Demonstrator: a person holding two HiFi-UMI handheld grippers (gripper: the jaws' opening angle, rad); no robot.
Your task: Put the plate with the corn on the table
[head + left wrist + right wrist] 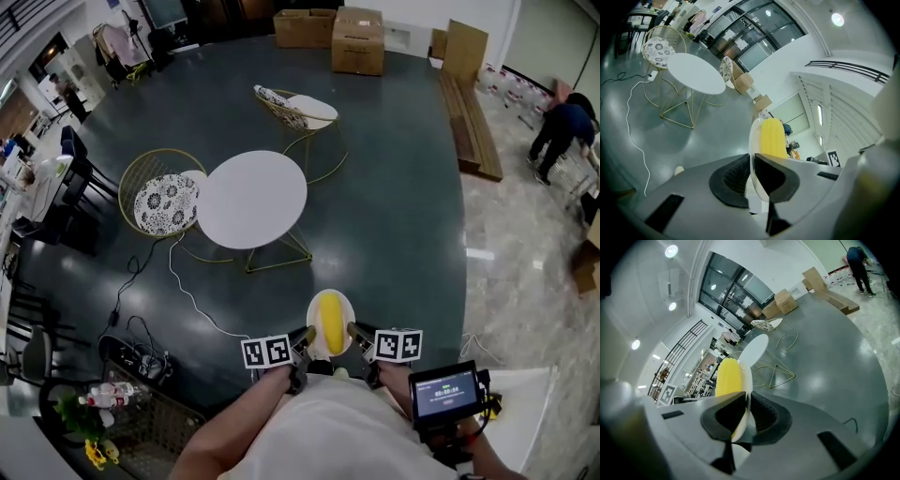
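Observation:
A small white plate (320, 308) carrying a yellow corn cob (330, 323) is held in the air in front of the person, well short of the round white table (251, 199). My left gripper (305, 337) is shut on the plate's left rim and my right gripper (354, 331) is shut on its right rim. In the left gripper view the plate (753, 136) stands edge-on between the jaws with the corn (772, 138) behind it. In the right gripper view the plate (746, 380) and corn (728, 377) show the same way, with the table (753, 349) far beyond.
Two gold wire chairs (159, 195) (297, 110) stand beside the table. A white cable (184, 291) trails over the dark floor toward a power strip. Cardboard boxes (357, 39) sit at the back. A person (559, 127) bends over at far right.

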